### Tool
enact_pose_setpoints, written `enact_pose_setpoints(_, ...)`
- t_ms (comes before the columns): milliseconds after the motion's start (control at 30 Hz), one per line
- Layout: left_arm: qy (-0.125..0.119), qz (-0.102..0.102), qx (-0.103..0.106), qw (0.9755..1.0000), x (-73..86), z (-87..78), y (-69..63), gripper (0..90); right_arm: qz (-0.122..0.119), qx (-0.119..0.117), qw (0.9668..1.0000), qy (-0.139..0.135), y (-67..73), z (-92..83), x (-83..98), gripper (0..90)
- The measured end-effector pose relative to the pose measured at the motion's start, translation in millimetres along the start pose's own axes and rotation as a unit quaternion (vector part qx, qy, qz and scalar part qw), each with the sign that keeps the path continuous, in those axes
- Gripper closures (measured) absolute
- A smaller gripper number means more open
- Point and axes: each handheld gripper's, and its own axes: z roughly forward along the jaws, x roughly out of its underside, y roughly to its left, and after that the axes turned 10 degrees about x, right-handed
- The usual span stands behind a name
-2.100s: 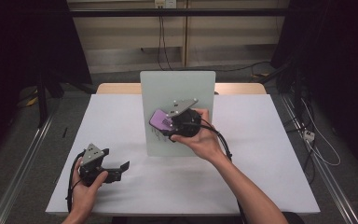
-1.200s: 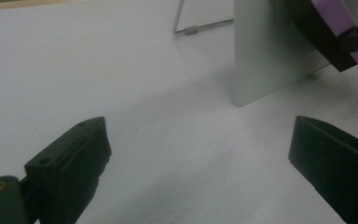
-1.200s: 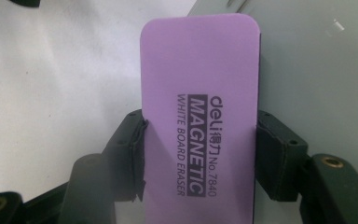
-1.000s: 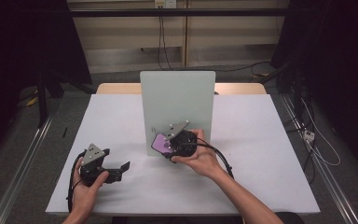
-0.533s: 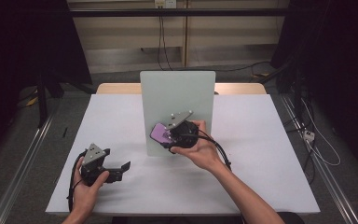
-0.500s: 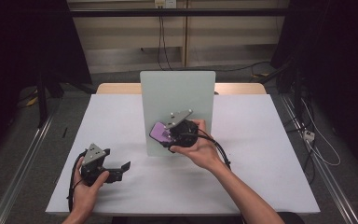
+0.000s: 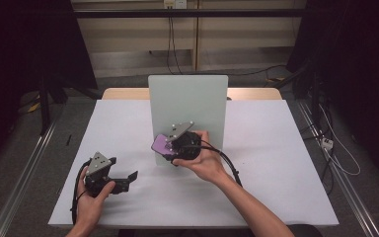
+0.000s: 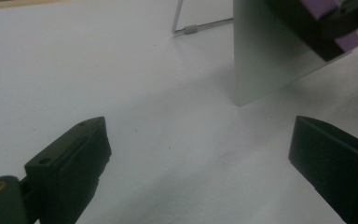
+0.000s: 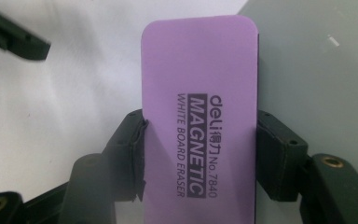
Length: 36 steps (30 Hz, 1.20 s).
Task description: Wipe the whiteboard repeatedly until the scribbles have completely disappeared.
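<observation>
Fingers [image 9: 130,154] clamping purple eraser [image 9: 198,121], now lower-left on board [image 7: 187,106]

Probably a lab, dark curtains [image 7: 24,44], white-covered table [image 7: 276,148], floor cables [image 7: 335,148]

Purple eraser [image 9: 199,121] (magnetic) against whiteboard [image 7: 187,103]

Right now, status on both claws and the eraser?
Right claw shut on purple whiteboard eraser, at lower left of upright board. Left claw open, low over white table. Nothing between them.
</observation>
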Motion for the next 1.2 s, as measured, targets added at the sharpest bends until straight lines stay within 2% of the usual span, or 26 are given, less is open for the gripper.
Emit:
enact_pose_setpoints(233, -0.001, -0.001, 0.000, 1.0000, 0.1, -0.2, 0.4, 4.9, -0.016, -0.019, 0.9994, 0.023, 13.9, 15.2, 7.0, 41.9)
enact_pose_setpoints(400, -0.002, -0.001, -0.001, 1.0000, 0.2, -1.3, 0.9, 4.9, -0.014, -0.037, 0.9986, 0.036, 18.4, 21.9, 12.7, 41.8)
enact_pose_setpoints(567, -0.003, -0.002, -0.002, 1.0000, 0.3, -1.7, 1.2, 5.0, -0.019, -0.032, 0.9985, 0.040, 15.3, 17.0, 12.7, 41.8)
enact_pose_setpoints(600, -0.003, 0.000, -0.002, 1.0000, 0.1, -2.4, 1.3, 4.9, -0.020, -0.025, 0.9987, 0.039, 12.5, 13.0, 12.1, 41.8)
enact_pose_setpoints(733, -0.008, -0.003, -0.003, 1.0000, 0.1, -3.1, 2.1, 4.9, 0.010, 0.001, 0.9999, 0.008, -11.5, -14.4, 10.3, 41.8)
enact_pose_setpoints(867, -0.005, -0.001, -0.002, 1.0000, -0.1, -2.3, 0.9, 4.9, 0.026, 0.034, 0.9990, -0.012, -31.1, -39.3, 5.9, 41.8)
enact_pose_setpoints(967, -0.005, -0.001, -0.001, 1.0000, 0.0, -2.4, 0.3, 5.0, 0.037, 0.045, 0.9980, -0.027, -43.7, -51.9, 2.2, 41.8)
enact_pose_setpoints(1033, -0.005, -0.002, -0.003, 1.0000, 0.3, -3.4, 1.2, 5.0, 0.042, 0.045, 0.9976, -0.032, -47.9, -55.3, 1.0, 41.8)
enact_pose_setpoints(1200, -0.006, -0.008, -0.003, 0.9999, 2.1, -4.2, 3.5, 4.9, 0.044, 0.039, 0.9978, -0.032, -47.2, -54.6, 3.1, 41.8)
